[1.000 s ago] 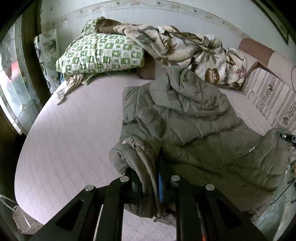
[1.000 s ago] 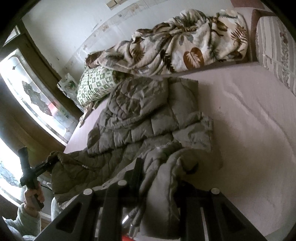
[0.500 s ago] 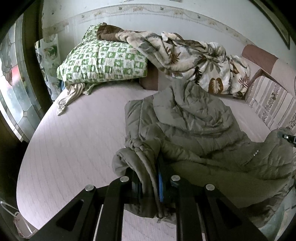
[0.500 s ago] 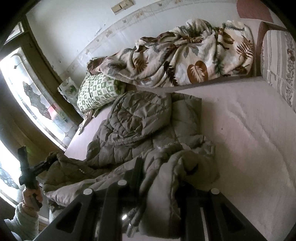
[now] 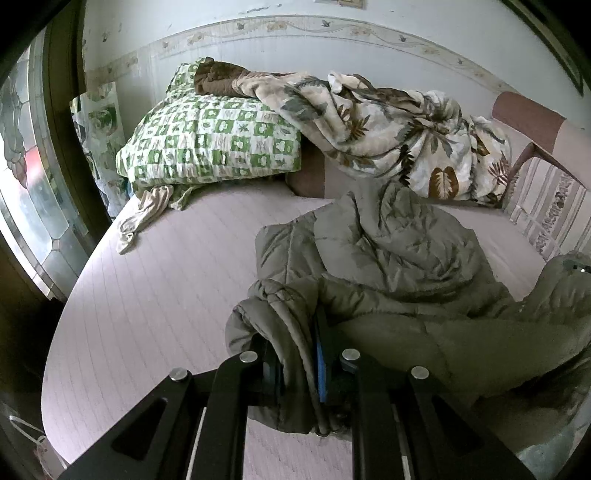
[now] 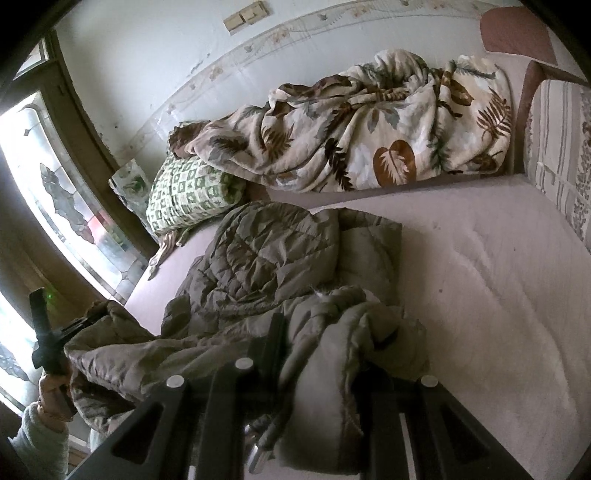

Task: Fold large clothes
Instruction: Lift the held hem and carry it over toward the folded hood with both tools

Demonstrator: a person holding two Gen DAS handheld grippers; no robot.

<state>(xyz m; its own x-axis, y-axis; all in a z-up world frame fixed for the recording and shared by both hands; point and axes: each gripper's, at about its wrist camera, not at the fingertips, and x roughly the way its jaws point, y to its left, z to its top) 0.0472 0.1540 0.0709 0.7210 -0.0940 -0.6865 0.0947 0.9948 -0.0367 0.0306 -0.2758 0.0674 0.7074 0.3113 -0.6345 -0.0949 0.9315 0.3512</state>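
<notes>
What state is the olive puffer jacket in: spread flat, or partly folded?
Partly folded. The jacket has its lower edge lifted off the bed, bunched in the left gripper and right gripper.

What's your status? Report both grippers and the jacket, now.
Left gripper shut on jacket hem. Right gripper shut on the other corner. Jacket half on bed, bunched. Floral blanket and green pillow beyond, apart.

A pale pink ribbed mattress [image 5: 155, 317] is bounded by a white wall with a leaf-patterned border strip [image 5: 295, 27]. A dark-framed stained-glass window [image 6: 62, 206] admits bright daylight. A striped floral upholstered backrest [image 6: 561, 155] is seen alongside.
</notes>
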